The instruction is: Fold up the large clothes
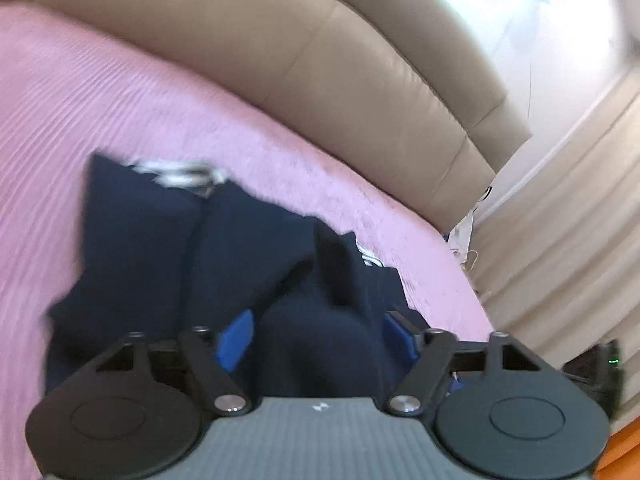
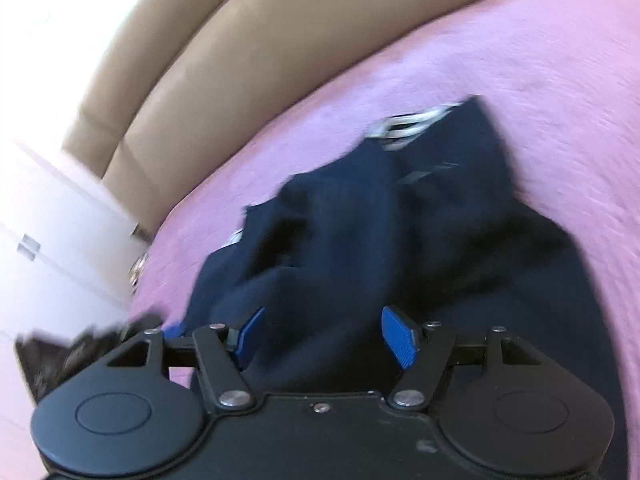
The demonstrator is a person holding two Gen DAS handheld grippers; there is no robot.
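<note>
A dark navy garment (image 1: 168,248) with a white striped edge (image 1: 180,174) lies crumpled on a pink bed cover (image 1: 80,100). My left gripper (image 1: 316,332) has its blue pads (image 1: 236,340) spread wide, with a bunched fold of the navy cloth lying between them. In the right wrist view the same navy garment (image 2: 380,220) lies on the pink cover (image 2: 540,60). My right gripper (image 2: 326,336) also has its blue pads (image 2: 400,336) apart, with cloth lying between and under them. Both views are motion-blurred.
A beige padded headboard (image 1: 320,60) runs behind the bed, also in the right wrist view (image 2: 240,40). A white wall and beige curtain (image 1: 560,220) stand at the right. A dark object (image 2: 60,356) lies beside the bed's left edge.
</note>
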